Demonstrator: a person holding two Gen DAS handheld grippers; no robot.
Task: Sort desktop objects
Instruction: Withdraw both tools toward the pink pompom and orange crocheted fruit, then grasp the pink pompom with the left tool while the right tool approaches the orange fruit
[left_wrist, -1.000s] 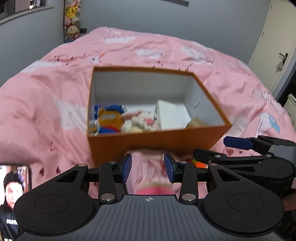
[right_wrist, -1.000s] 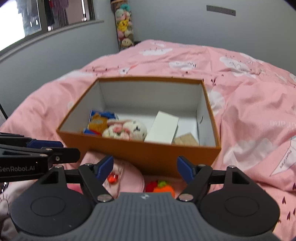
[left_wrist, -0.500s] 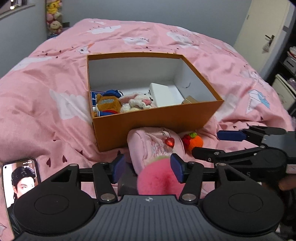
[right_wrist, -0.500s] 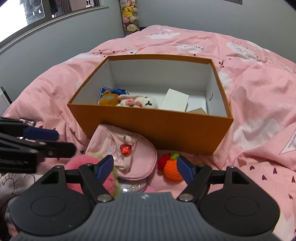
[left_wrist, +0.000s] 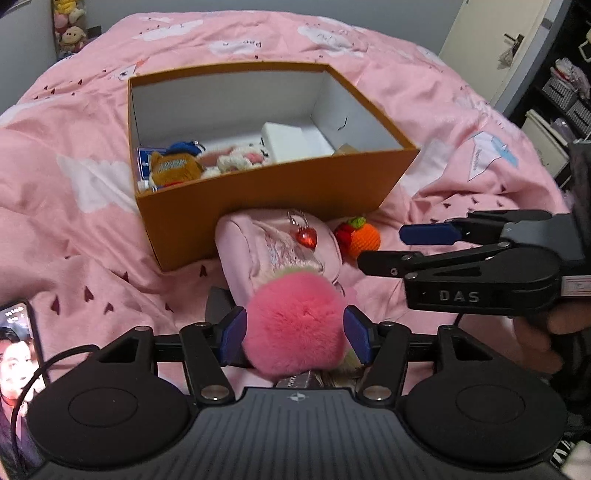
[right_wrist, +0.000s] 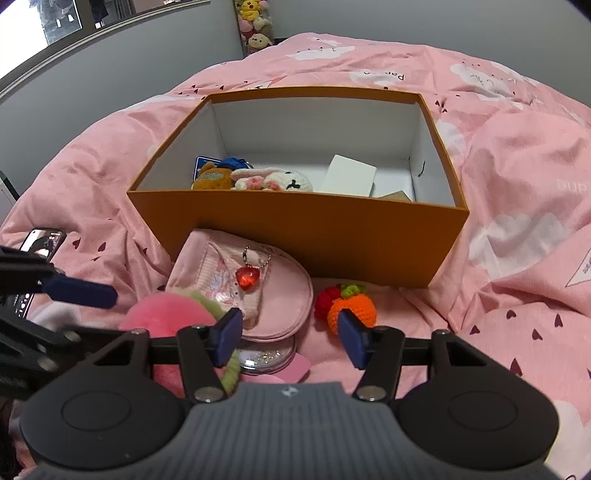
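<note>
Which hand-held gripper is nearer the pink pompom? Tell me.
Left. The left hand-held gripper has the pink pompom between its opening jaws. The right hand-held gripper, jaws closing, sits beside it, nearer the crocheted orange.

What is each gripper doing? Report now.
Left gripper: opening, pompom between its jaws, grip unclear.
Right gripper: closing, empty, near the crochet orange.
</note>
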